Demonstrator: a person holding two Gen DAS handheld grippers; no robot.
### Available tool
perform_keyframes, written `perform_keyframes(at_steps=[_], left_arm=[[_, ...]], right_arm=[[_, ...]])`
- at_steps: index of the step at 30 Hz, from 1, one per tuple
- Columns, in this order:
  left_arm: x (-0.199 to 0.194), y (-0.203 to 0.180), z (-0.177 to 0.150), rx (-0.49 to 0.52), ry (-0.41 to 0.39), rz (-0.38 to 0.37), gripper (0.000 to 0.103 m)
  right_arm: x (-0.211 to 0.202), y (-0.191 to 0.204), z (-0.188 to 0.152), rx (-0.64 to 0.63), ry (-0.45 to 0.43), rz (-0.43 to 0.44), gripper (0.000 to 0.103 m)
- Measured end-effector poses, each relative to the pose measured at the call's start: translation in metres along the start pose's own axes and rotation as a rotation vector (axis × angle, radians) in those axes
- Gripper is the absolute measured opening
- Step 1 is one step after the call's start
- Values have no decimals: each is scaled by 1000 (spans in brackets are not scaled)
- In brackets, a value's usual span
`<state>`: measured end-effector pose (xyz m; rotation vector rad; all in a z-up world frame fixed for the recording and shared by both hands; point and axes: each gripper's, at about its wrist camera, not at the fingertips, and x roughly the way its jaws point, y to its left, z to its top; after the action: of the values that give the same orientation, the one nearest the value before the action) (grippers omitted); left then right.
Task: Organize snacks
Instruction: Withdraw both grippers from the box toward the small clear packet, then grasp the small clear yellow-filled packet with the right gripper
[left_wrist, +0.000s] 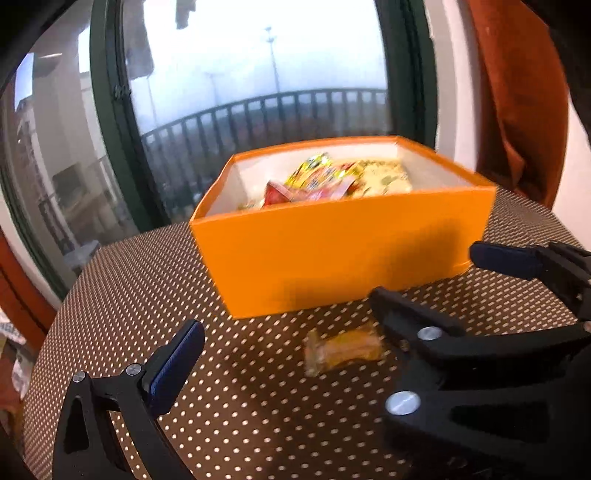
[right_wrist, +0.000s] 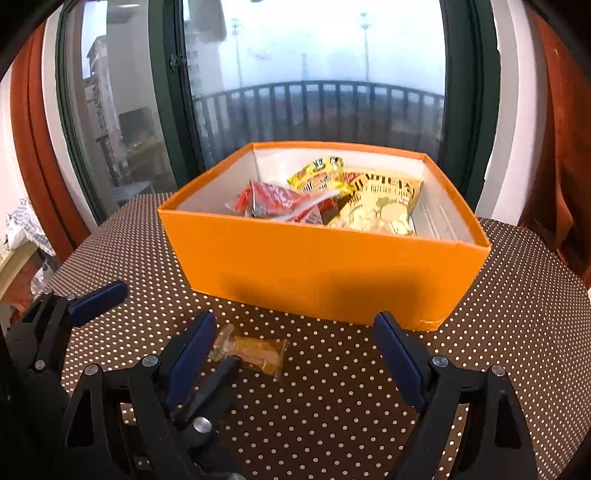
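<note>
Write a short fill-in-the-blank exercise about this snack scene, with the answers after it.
1. The snack bags lie inside an open box coloured ____.
2. One small wrapped snack lies on the dotted tablecloth, ____ the box.
3. The right tongs are ____, holding nothing.
4. Behind the box, a window shows a balcony ____.

Answers: orange; outside; open; railing
</note>
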<state>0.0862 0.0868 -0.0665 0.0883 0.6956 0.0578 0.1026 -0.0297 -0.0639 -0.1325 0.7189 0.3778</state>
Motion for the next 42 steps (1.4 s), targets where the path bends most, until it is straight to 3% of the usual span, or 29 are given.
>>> perform_keyframes(at_steps=[9, 21, 24, 28, 30, 34, 42], left_arm=[[29, 25, -18, -47, 105, 12, 102], [60, 30, -32, -40, 213, -37, 102], [70, 31, -33, -41, 244, -49, 102], [73, 35, -32, -57, 249, -65, 102], [73, 37, -32, -63, 251, -72, 102], [74, 39, -32, -59, 249, -69, 102], [68, 28, -37, -45, 244, -66, 102]], right_arm=[[33, 13, -12, 3, 64, 17, 89], [70, 25, -25, -5, 150, 23, 88], [79, 27, -28, -11, 175, 22, 79], [89, 27, -31, 28, 196, 50, 76], [90, 28, -30, 20, 188, 43, 65], [90, 31, -32, 17, 182, 43, 54], [79, 25, -41, 50, 179, 42, 48]])
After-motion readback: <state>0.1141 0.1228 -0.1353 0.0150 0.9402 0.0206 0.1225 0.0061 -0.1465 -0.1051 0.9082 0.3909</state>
